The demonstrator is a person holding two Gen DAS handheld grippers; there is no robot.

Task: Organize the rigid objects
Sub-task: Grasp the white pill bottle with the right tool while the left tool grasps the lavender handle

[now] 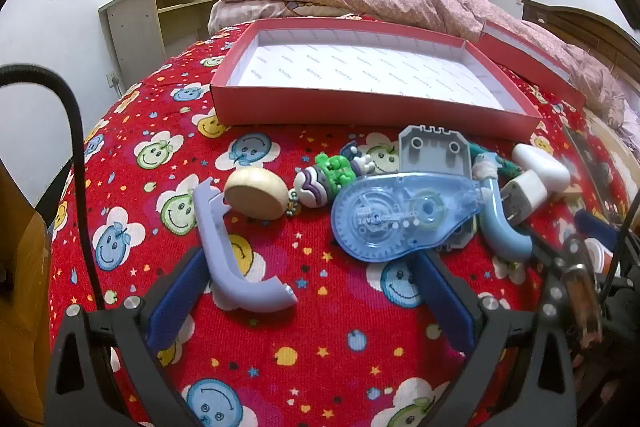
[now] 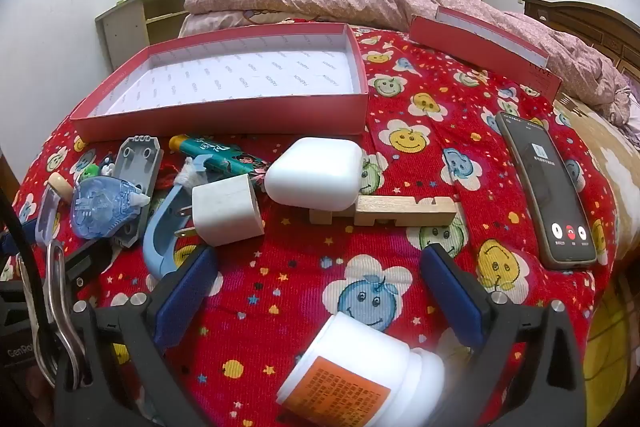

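Now both grippers hover low over the bed, jaws wide and holding nothing: the left gripper (image 1: 312, 291) just behind the lilac handle (image 1: 236, 259), the right gripper (image 2: 316, 291) over the white bottle (image 2: 360, 371).

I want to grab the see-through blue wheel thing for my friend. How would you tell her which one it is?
Find the big red box on the smiley-face blanket. Just in front of it lies a jumble of small things, and the correction tape dispenser rests near its middle, leaning on a grey plastic plate. It is the only see-through blue piece, teardrop-shaped, with little gears showing inside.
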